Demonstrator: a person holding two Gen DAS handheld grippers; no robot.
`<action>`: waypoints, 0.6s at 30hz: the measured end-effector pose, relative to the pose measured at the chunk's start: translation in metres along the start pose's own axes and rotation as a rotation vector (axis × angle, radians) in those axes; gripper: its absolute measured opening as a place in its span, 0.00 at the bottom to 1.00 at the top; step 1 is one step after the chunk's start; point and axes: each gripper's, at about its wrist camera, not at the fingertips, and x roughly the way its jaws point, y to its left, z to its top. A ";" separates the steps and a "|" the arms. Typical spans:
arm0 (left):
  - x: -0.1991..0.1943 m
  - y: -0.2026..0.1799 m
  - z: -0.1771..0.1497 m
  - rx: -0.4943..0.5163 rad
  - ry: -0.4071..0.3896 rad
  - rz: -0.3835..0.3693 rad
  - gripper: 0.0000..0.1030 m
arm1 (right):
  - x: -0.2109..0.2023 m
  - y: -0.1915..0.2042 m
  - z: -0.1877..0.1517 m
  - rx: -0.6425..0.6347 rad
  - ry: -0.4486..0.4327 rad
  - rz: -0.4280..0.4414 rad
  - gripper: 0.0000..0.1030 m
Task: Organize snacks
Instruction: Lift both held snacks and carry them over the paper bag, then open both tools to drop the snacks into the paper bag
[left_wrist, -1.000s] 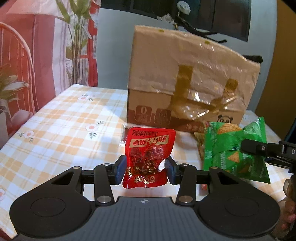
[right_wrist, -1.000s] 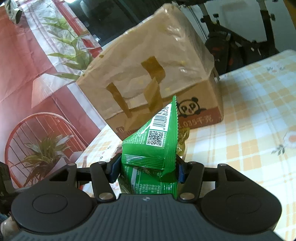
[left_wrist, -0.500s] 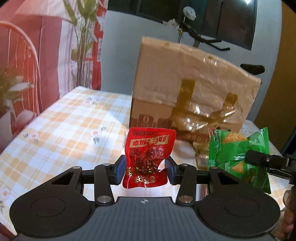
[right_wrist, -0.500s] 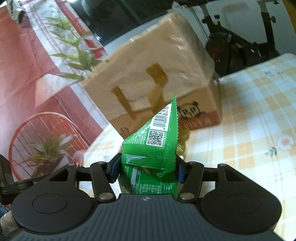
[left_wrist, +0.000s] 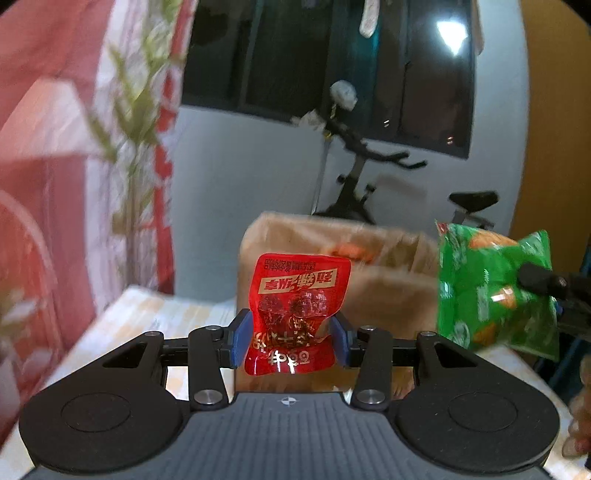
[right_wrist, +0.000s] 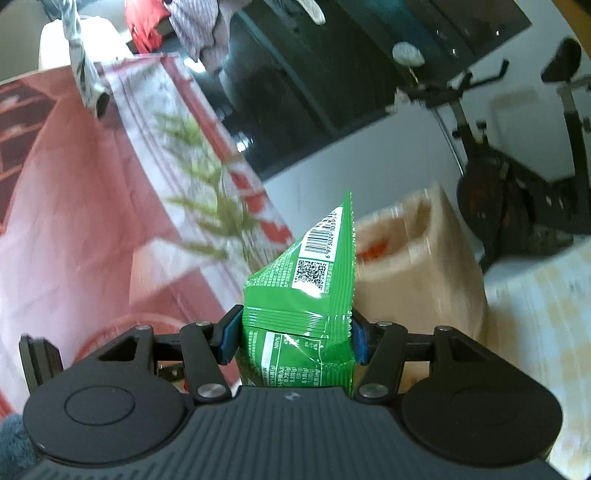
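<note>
My left gripper (left_wrist: 291, 341) is shut on a red snack packet (left_wrist: 295, 306) and holds it up in front of a brown cardboard box (left_wrist: 388, 280) whose open top shows something orange inside. My right gripper (right_wrist: 293, 339) is shut on a green chip bag (right_wrist: 306, 295), raised near the same box (right_wrist: 417, 280). The green bag also shows in the left wrist view (left_wrist: 495, 288), to the right of the red packet, level with the box top.
The checked tablecloth (left_wrist: 173, 314) lies below. An exercise bike (left_wrist: 369, 177) stands behind the box against the wall. A red patterned curtain (left_wrist: 55, 184) hangs at the left. The view is blurred by motion.
Both grippers have risen with their packets from the box's taped side to above its rim. The open top of the box now shows.
</note>
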 end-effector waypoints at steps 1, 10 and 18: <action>0.004 -0.002 0.010 -0.002 -0.009 -0.015 0.46 | 0.004 0.002 0.011 -0.007 -0.015 -0.005 0.57; 0.082 -0.014 0.076 0.049 -0.040 -0.030 0.46 | 0.084 0.016 0.084 -0.213 -0.014 -0.219 0.57; 0.155 -0.029 0.083 0.139 0.054 0.035 0.47 | 0.155 0.006 0.077 -0.380 0.094 -0.444 0.57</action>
